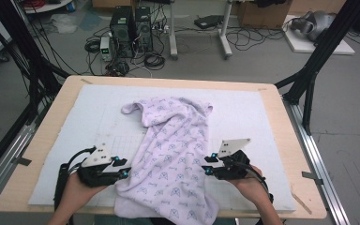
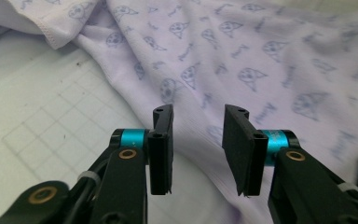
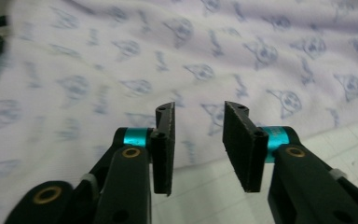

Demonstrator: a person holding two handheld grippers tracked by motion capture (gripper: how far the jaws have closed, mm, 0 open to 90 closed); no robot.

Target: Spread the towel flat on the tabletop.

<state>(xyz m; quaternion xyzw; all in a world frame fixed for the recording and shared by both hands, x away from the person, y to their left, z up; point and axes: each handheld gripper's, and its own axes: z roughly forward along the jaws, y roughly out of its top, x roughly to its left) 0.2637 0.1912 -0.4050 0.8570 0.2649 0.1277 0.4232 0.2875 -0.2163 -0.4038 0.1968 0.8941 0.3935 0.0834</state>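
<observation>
A pale lilac garment [image 1: 168, 159] printed with small grey-blue figures lay rumpled down the middle of the white gridded mat [image 1: 243, 112] that covered the wooden table [image 1: 51, 122]. Its near end hung over the table's front edge, and its far end was bunched toward the mat's centre.

The left gripper [image 1: 125, 168] sat at the garment's left edge, pointing inward at the cloth, and the right gripper [image 1: 207, 165] faced it from the garment's right edge — the 2 held the fabric between them without gripping it.

In the left gripper view, the left gripper [image 2: 196, 140] had its jaws parted with a clear gap, nothing pinched between them; the garment [image 2: 242, 60] lay beyond and beneath the tips, the mat [image 2: 42, 116] to one side.

In the right gripper view, the right gripper [image 3: 196, 140] was likewise parted and empty — the printed cloth [image 3: 168, 60] lay ahead, and a strip of mat [image 3: 205, 186] showed below it.
</observation>
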